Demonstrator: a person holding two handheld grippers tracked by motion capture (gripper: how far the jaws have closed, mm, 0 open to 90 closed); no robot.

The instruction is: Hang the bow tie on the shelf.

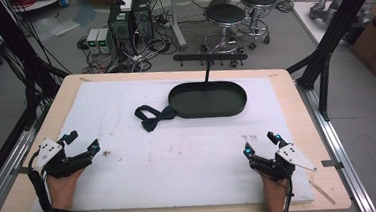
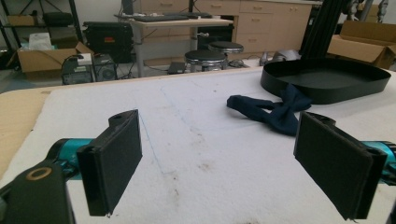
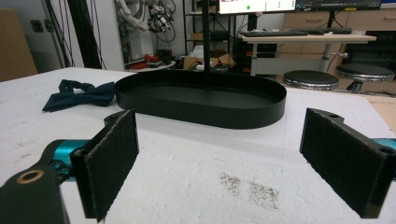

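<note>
One dark blue bow tie (image 1: 152, 116) lies flat on the white mat (image 1: 179, 156) that covers the table, a little toward the far edge and slightly left of the middle. Its strap makes a loop on the left side, and the bow itself points toward the black oval tray (image 1: 208, 99), which stands just beside it on the right. In the high view the bow end seems to touch the tray wall, but I cannot tell this for sure. The tray is empty inside, and a thin black rod rises from its far side and carries a crossbar.

Both grippers are well apart from the bow tie, near the close edge of the table. The left gripper (image 1: 81, 142) is at the near left corner of the mat, held by a hand with a striped cuff, and its jaws stand wide apart with nothing between them. In the left gripper view the bow tie (image 2: 273, 109) is ahead and to the right, with the tray (image 2: 327, 81) behind it. The right gripper (image 1: 263, 144) is at the near right part of the mat, and its jaws are also spread wide and hold nothing. In the right gripper view the tray (image 3: 201, 102) is straight ahead and the bow tie (image 3: 79, 93) is to its left.

Some brown stains are on the mat between the two grippers.
</note>
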